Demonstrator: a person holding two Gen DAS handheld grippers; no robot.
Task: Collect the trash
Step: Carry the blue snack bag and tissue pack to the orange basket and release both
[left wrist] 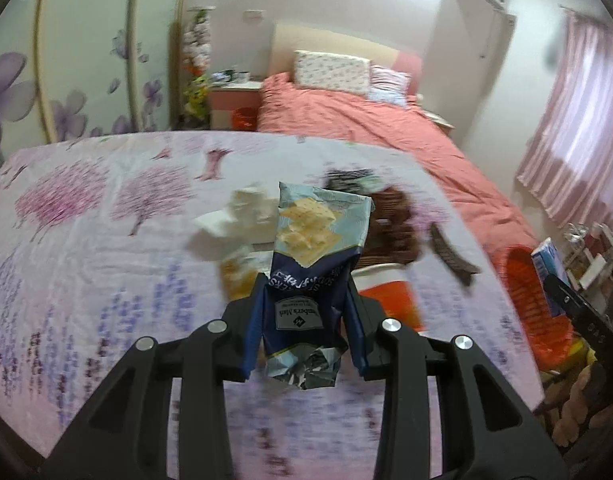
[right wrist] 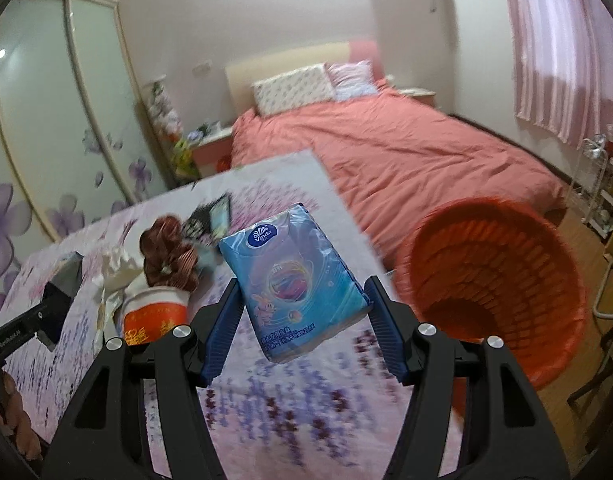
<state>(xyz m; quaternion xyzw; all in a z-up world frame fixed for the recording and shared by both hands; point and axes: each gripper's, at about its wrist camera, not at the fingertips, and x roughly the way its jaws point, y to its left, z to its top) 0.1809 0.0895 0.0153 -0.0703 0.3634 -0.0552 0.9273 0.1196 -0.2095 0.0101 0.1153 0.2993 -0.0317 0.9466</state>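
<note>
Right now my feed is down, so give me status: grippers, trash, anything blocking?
Left gripper shut on cracker bag. Right gripper shut on tissue pack. Orange basket open, nothing in the way.

The left gripper pinches a crumpled dark-blue and pale-blue foil cracker bag, lifted above the lilac flower-printed tablecloth. Just behind the bag lie crumpled white tissues; right of the bag stand a red-and-white paper cup and, farther right, an orange plastic slatted basket

Navy cracker bag; blue tissue pack; orange, possibly ribbed, basket.
</note>
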